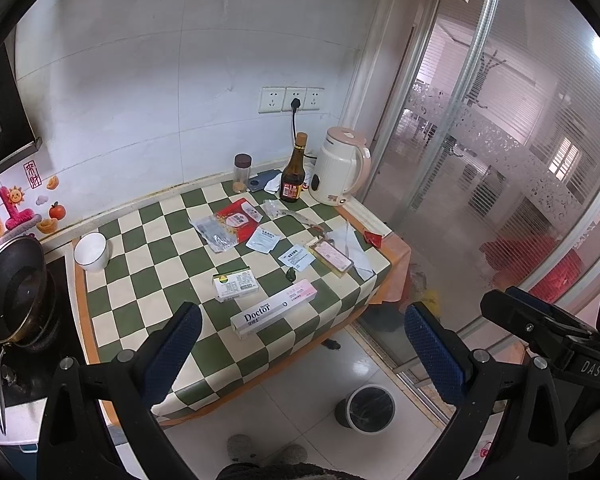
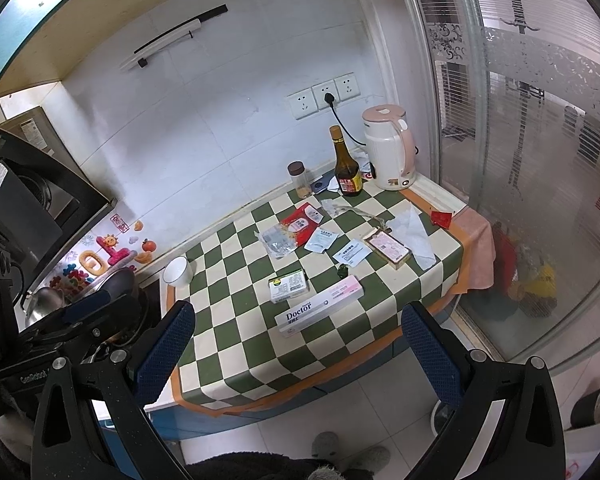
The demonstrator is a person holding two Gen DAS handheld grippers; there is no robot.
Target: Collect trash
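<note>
Nearest the cameras, the left gripper [image 1: 302, 344] and the right gripper [image 2: 298, 344] are both held spread wide above the near edge of the counter, with nothing between their blue pads; neither is touching any trash. On the floor just below the left gripper, a small round bin [image 1: 370, 408] is seen, and as far as its dark inside can be read, nothing has been dropped in. The task is therefore judged to be at its very start, with every piece yet to be picked up.

On the checked cloth [image 1: 148, 280], the long Doctor box [image 1: 274, 314] lies closest, with a small green-and-white carton [image 1: 236, 284] just beyond it. Further in, two white sachets [image 1: 296, 258], a pink-labelled packet [image 1: 332, 256], crumpled white paper [image 1: 356, 246], a red pouch [image 1: 238, 220] and clear wrappers [image 1: 216, 234] are scattered. A red scrap [image 1: 372, 237] sits at the far right edge.

At the back, a kettle [image 1: 340, 172], a dark bottle [image 1: 294, 176] and a small jar [image 1: 242, 172] stand by the wall; these are not taken for trash. What lies behind the bottle is partly hidden. A small dark object beside the Doctor box is too small to identify. In the right wrist view the bin is mostly cut off by the gripper.
</note>
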